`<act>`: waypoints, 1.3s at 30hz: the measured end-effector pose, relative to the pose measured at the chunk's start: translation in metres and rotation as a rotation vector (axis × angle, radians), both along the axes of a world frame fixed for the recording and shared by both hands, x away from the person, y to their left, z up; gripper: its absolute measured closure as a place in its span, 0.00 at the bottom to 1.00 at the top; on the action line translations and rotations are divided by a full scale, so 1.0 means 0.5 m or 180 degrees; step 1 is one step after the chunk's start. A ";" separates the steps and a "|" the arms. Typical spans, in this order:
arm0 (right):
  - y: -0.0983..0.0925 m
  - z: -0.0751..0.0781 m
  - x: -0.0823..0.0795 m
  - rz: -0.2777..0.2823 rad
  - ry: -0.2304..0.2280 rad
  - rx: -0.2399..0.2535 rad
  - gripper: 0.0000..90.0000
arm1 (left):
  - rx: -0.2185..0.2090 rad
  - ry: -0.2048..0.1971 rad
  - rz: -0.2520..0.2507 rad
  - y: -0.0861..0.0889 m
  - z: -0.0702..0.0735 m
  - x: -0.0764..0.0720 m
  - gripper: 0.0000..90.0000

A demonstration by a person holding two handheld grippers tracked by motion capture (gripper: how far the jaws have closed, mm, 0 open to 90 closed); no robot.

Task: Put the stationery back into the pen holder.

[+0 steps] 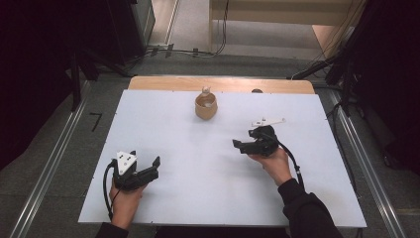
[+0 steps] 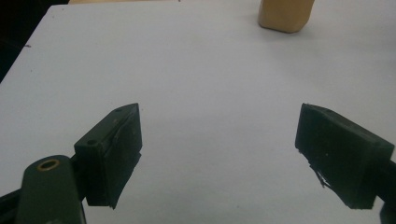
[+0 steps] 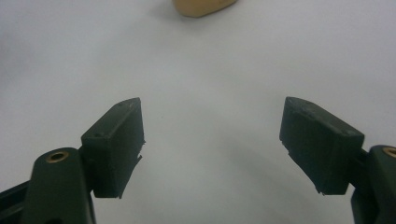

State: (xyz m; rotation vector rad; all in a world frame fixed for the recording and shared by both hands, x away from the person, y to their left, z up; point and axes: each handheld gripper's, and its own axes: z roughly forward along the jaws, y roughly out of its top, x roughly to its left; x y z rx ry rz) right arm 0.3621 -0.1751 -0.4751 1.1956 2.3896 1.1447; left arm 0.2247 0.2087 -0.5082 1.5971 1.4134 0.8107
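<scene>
A tan cup (image 1: 206, 105) stands at the far middle of the white table (image 1: 198, 198), with a small pale object sticking up out of it. My left gripper (image 1: 153, 167) rests at the near left, its jaws wide apart and empty; in the left gripper view (image 2: 217, 156) they frame bare table, with the cup (image 2: 285, 16) far ahead to the right. My right gripper (image 1: 239, 146) is held right of centre, pointing left. Its jaws stand open in the right gripper view (image 3: 212, 147) with nothing between them, and the cup's base (image 3: 203, 7) is at the top edge.
A wooden strip (image 1: 220, 84) runs along the table's far edge. Cables (image 1: 188, 51) lie on the floor beyond it, dark equipment stands at both sides, and metal rails (image 1: 54, 163) flank the table.
</scene>
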 end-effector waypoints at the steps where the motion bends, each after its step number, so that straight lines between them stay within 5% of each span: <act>1: -0.005 -0.001 -0.004 -0.0001 0.0001 -0.0004 0.22 | 0.0005 0.0004 -0.0006 0.000 0.000 0.000 0.17; 24: -0.132 -0.032 -0.066 -0.0246 0.0024 0.0048 0.22 | 0.0014 0.0021 0.0005 0.000 -0.001 0.001 0.17; 39: -0.261 -0.042 -0.127 -0.0565 0.0002 0.0036 0.22 | 0.0023 0.0032 0.0019 -0.002 -0.003 0.002 0.17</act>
